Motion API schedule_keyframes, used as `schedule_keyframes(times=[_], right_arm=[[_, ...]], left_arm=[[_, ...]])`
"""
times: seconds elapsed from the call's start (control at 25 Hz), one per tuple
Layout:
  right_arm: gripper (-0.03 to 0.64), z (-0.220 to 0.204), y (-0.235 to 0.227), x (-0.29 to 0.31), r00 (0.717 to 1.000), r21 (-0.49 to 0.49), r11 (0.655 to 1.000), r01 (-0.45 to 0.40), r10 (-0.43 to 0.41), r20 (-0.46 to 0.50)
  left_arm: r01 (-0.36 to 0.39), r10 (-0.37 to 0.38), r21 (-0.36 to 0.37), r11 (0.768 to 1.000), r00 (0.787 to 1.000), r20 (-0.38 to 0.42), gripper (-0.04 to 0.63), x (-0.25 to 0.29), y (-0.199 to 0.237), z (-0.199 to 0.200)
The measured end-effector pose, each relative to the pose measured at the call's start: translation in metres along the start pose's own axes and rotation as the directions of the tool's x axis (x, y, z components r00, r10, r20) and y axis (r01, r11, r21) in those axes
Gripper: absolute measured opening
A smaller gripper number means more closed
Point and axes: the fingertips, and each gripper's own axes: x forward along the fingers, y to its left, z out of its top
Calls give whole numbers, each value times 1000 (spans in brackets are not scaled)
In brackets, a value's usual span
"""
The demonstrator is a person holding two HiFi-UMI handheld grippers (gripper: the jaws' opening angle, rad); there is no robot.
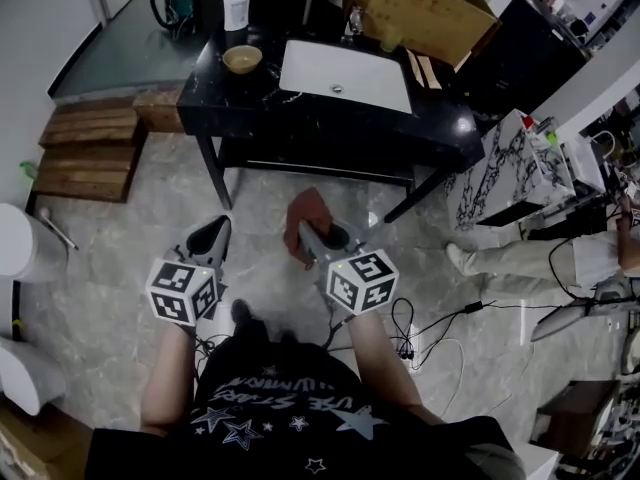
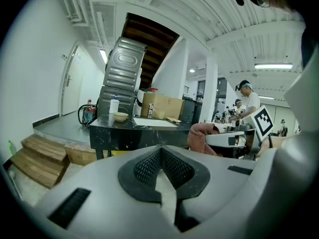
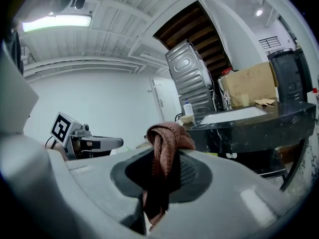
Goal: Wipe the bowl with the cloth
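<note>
Bowl point(image 1: 243, 59), small and pale, sits upright on the left end of the black worktop point(image 1: 330, 118), its mouth facing up. It stands just in front of a white bottle point(image 1: 236, 10) and just left of the white sink basin point(image 1: 345, 75). Being round, it has no long axis to line up with, and its open top is reachable from above on any side.

Both hands are out over the floor, well apart from the worktop, and the bowl lies ahead of them. The left hand-held gripper point(image 1: 218, 230) has its jaws closed together on nothing, and the bowl is almost straight ahead of it, which makes it the nearer and better-aligned one. The right hand-held gripper point(image 1: 322, 243) is clamped on the reddish-brown cloth point(image 1: 305, 213), and from it the bowl lies ahead and off to the left.

The cloth is bunched into a knot-like wad standing above the jaw tips. Its tail trails back down between the jaws, so its long axis runs roughly up and down, with the thick end leading towards the worktop.

As I read it, the right hand must carry the cloth forward and leftwards to come over the bowl's mouth, while the left hand could go straight in to steady the rim.
</note>
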Motion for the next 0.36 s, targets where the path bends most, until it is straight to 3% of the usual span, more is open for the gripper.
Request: schedule_keyframes(times=[0.36], right_arm=[[69,-9,20,-52,1000,-21,999,-24,24,19]], left_arm=[[-14,14,-1,1000,1000,14,8,-33,-45,-16]])
